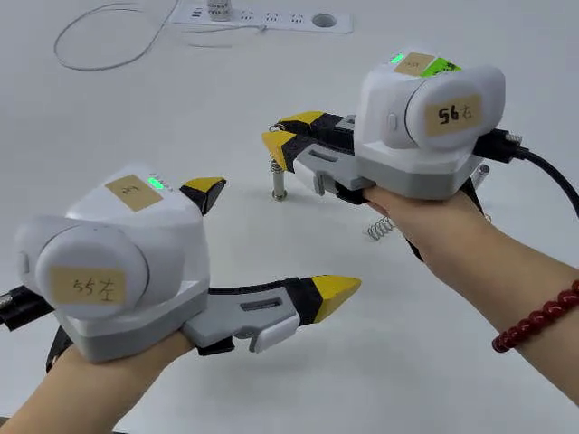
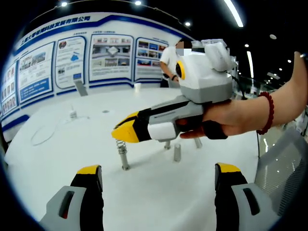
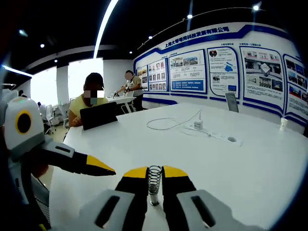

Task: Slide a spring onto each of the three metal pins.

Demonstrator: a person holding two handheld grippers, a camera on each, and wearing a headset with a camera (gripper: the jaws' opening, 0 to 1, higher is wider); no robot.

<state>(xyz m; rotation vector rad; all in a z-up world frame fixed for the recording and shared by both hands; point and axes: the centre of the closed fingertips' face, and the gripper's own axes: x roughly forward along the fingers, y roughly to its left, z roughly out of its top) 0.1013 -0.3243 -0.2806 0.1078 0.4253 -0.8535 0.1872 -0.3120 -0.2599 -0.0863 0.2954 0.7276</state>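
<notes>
My right gripper [image 1: 282,136] is shut on a metal spring [image 3: 154,177], held upright over a pin [image 1: 279,181] standing on the white table [image 1: 181,117]. In the left gripper view the spring [image 2: 120,144] sits around the top of that pin [image 2: 124,158], just under the right gripper's yellow tips [image 2: 126,133]. Two more bare pins [image 2: 177,153] stand behind it. A loose spring [image 1: 381,228] lies on the table beside my right hand. My left gripper [image 1: 270,237] is open wide with nothing between its fingers, near and left of the pin.
A white power strip [image 1: 262,16] and a looped white cable [image 1: 99,45] lie at the table's far edge. People sit at another table [image 3: 110,103] in the background. Wall posters run behind the bench.
</notes>
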